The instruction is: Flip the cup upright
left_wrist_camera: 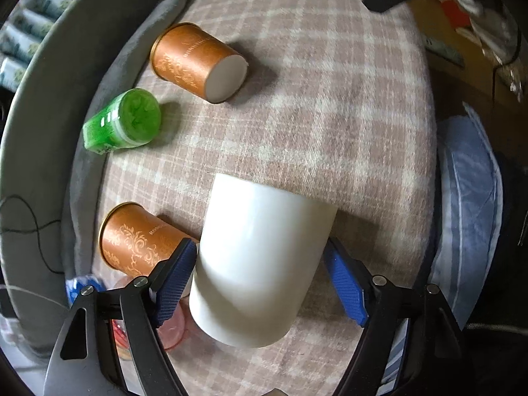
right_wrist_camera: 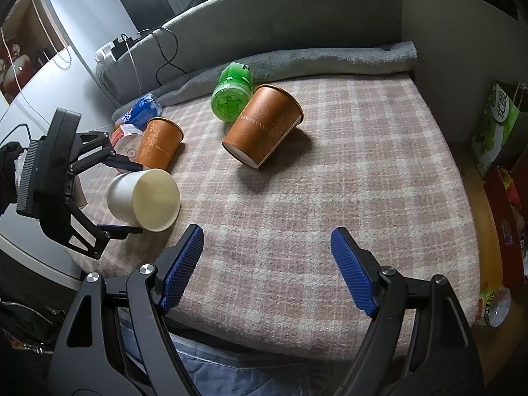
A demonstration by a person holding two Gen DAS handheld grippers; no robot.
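Our left tool (left_wrist_camera: 260, 274) straddles the white cup (left_wrist_camera: 260, 274), one blue pad on each side of its wall; the left pad looks to touch, while a sliver of gap seems to show at the right pad, so we cannot tell whether the grip is closed. The cup lies on its side at the near left of the plaid blanket (left_wrist_camera: 330, 115), its closed base towards our left tool's camera and its mouth pointing away.

We judge the step in hand to be the grasp. Next we would need to close firmly without crushing the thin wall, lift slightly, swing the mouth upward and set the base flat on the soft blanket.

Moving right, an orange cup (left_wrist_camera: 138, 242) lies on its side just beside the white one, a green jar (left_wrist_camera: 123, 120) farther off, and a second orange cup (left_wrist_camera: 198, 62) at the far left. Our right tool (right_wrist_camera: 267, 264) hangs wide open over bare blanket, holding nothing.

The left wrist view shows pad contact but hides the cup's mouth. The right wrist view shows that open mouth (right_wrist_camera: 155, 199) and the cup's tilt, yet hides the pads behind the cup.
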